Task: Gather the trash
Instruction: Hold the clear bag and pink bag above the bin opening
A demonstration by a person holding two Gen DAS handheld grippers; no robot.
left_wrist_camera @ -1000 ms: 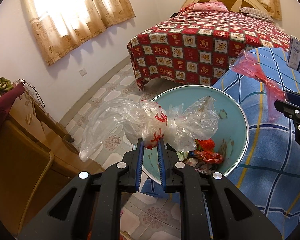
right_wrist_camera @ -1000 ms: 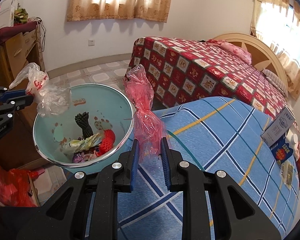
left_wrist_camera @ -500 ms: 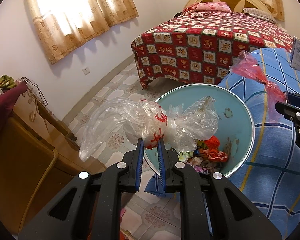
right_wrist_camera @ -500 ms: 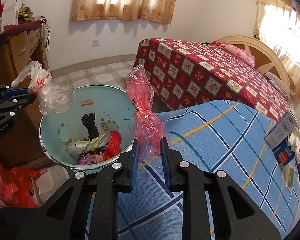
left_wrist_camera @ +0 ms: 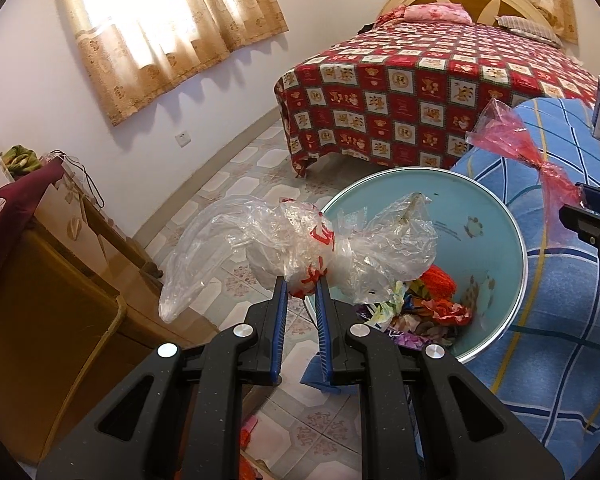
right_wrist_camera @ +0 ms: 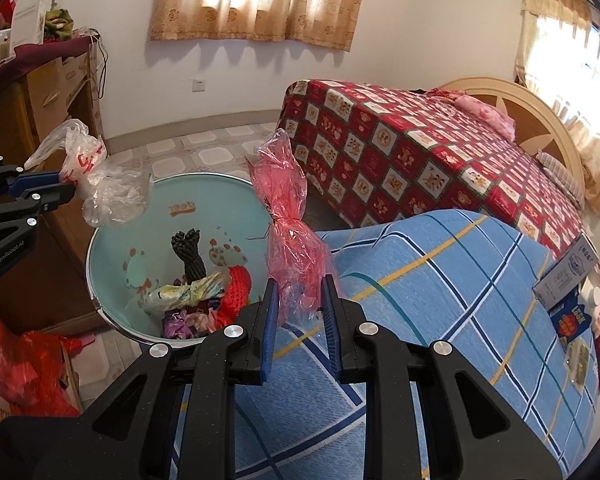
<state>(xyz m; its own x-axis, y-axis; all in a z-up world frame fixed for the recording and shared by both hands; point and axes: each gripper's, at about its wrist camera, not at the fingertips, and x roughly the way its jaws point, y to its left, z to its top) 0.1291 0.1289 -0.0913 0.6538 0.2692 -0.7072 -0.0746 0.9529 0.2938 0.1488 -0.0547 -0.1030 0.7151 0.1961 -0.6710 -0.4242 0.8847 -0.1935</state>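
My left gripper (left_wrist_camera: 301, 286) is shut on a clear plastic bag with red print (left_wrist_camera: 300, 244), held over the near rim of a light-blue trash bin (left_wrist_camera: 496, 216). The bin holds several scraps of trash (left_wrist_camera: 416, 312). My right gripper (right_wrist_camera: 299, 286) is shut on a crumpled red plastic bag (right_wrist_camera: 288, 216), held upright just right of the bin (right_wrist_camera: 112, 248), over a blue plaid blanket (right_wrist_camera: 440, 300). The clear bag (right_wrist_camera: 96, 184) and left gripper (right_wrist_camera: 70, 190) show at the left of the right wrist view. The red bag (left_wrist_camera: 516, 140) shows at the right of the left wrist view.
A bed with a red patterned cover (left_wrist_camera: 420, 84) stands behind the bin. A wooden cabinet (left_wrist_camera: 40, 280) is at the left. A red bag (right_wrist_camera: 24, 360) lies on the tiled floor. Small boxes (right_wrist_camera: 568, 276) sit on the blue blanket at the right.
Both grippers have shifted slightly, so the bin sits a little further right in both views. Both bags stay gripped.
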